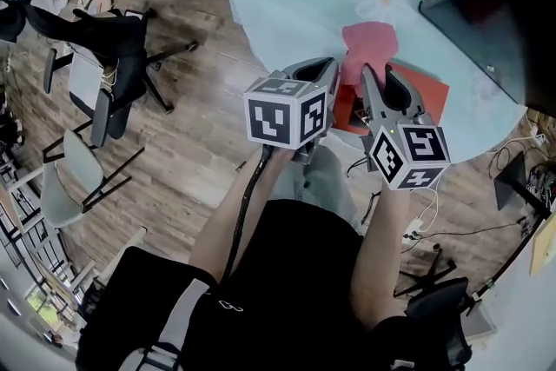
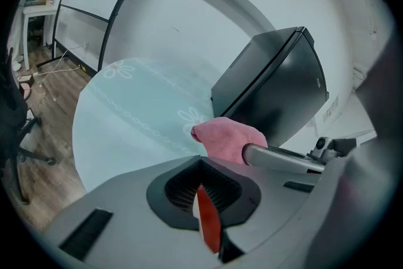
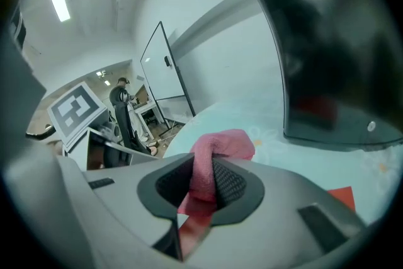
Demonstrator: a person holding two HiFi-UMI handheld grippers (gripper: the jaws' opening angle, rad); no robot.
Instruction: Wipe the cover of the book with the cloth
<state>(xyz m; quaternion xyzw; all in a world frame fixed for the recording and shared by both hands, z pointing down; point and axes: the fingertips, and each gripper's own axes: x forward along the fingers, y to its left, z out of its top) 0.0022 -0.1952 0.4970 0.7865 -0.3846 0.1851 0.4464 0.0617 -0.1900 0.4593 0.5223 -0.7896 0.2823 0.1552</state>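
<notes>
L gripper (image 2: 203, 201) was clamped on the near edge of the red book (image 1: 428, 91). R gripper (image 3: 204, 189), just right of it over the book, pinched the pink cloth (image 3: 219, 147), w/ the rest bunched past the book's far edge on the table (image 1: 295, 4).

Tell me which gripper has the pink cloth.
The right gripper: its jaws pinch the pink cloth, while the left gripper clamps the red book by its edge.

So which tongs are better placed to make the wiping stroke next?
Right. The right tongs are shut on the pink cloth, over the red book; the left tongs are pinching the book's edge, seemingly steadying it.
</notes>
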